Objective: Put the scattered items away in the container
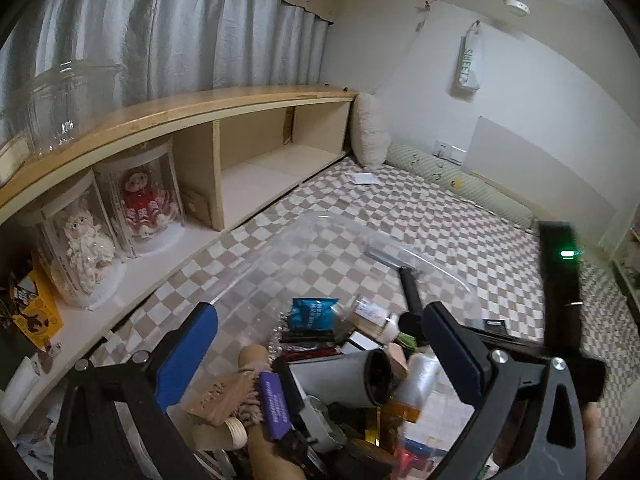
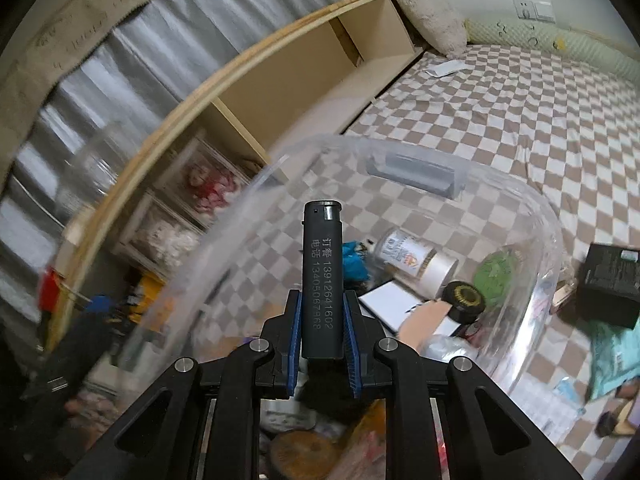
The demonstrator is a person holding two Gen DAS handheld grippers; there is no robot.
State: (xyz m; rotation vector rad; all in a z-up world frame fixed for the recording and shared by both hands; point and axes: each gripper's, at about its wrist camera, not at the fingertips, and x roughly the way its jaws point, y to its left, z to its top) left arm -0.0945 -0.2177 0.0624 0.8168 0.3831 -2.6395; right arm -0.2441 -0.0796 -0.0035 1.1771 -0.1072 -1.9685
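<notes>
A clear plastic container (image 1: 332, 216) sits on the checked bedcover (image 1: 500, 248), its rim (image 2: 540, 208) also curving across the right wrist view. It holds several items: a blue packet (image 1: 312, 312), a wooden brush (image 1: 236, 392), a grey tube with a black cap (image 1: 360, 376), a white tin (image 2: 412, 256) and a black-and-gold cap (image 2: 464, 300). My left gripper (image 1: 320, 354) hangs open above this pile, with nothing between its blue pads (image 1: 188, 356). My right gripper (image 2: 322, 320) is shut on a dark grey lighter (image 2: 322, 264) with white print, held upright over the container.
A low wooden shelf (image 1: 240, 104) runs along the left with dolls in clear cases (image 1: 140, 200). A white pillow (image 1: 368, 132) and green bolster (image 1: 460, 180) lie at the far end. A black box (image 2: 612, 284) and teal packet (image 2: 612, 356) lie right of the container.
</notes>
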